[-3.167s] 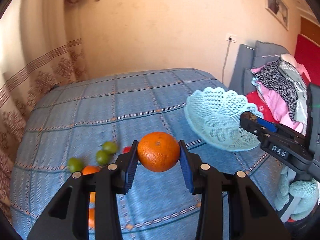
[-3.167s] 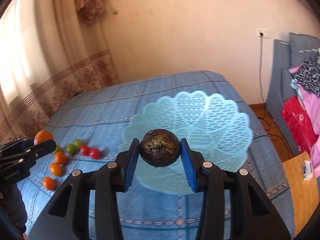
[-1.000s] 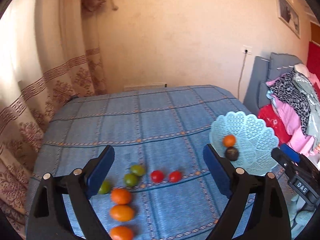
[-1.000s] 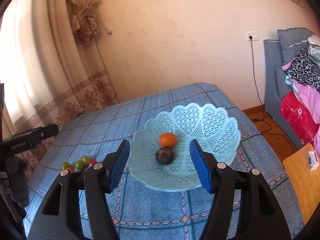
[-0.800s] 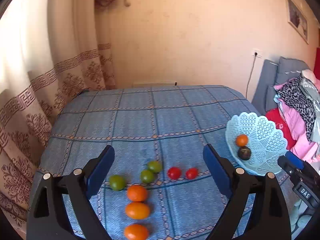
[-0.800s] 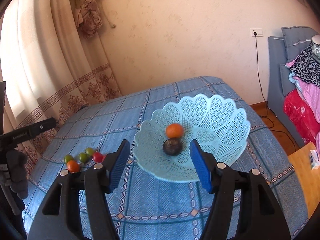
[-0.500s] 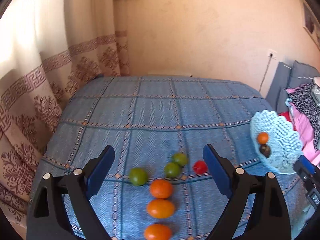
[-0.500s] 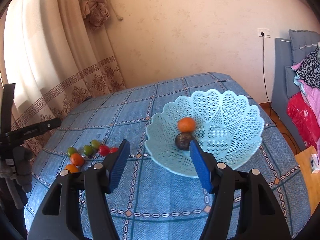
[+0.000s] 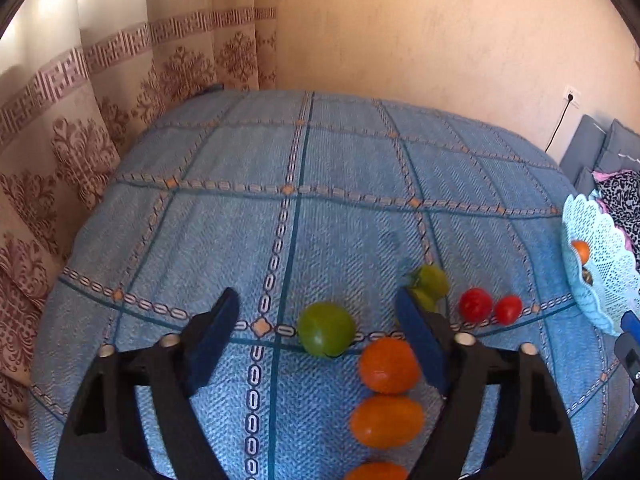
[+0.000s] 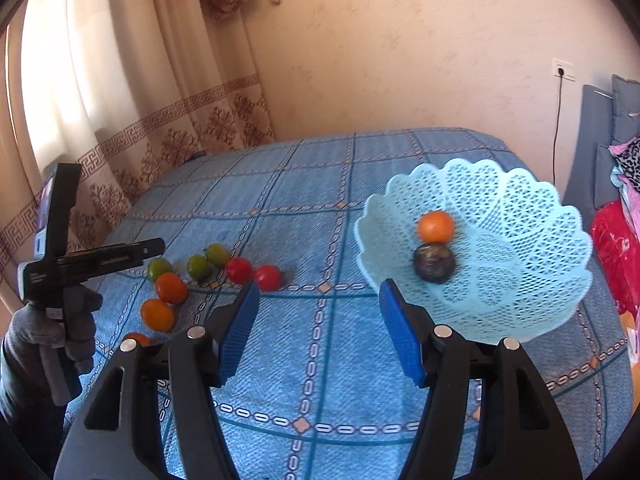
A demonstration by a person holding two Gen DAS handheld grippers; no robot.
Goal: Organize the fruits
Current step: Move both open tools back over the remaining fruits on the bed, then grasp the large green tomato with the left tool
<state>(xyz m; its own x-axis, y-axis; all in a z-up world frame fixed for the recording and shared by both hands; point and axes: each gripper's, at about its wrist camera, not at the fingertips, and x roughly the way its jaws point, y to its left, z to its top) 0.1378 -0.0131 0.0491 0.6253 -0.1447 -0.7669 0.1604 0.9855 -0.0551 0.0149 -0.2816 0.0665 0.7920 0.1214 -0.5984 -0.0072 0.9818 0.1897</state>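
We see the blue checked bed (image 10: 320,200) carrying everything. At 3 o'clock in the right wrist view sits the light blue lattice basket (image 10: 520,216), holding an orange (image 10: 436,226) touching a dark round fruit (image 10: 434,266). Our left hand-held gripper (image 9: 316,332) hangs with its fingers spread wide around a green fruit (image 9: 326,329), not touching it. Our right hand-held gripper (image 10: 318,322) gapes wide too, holding nothing. Two red tomatoes (image 10: 254,272) lie at 9 o'clock from the basket
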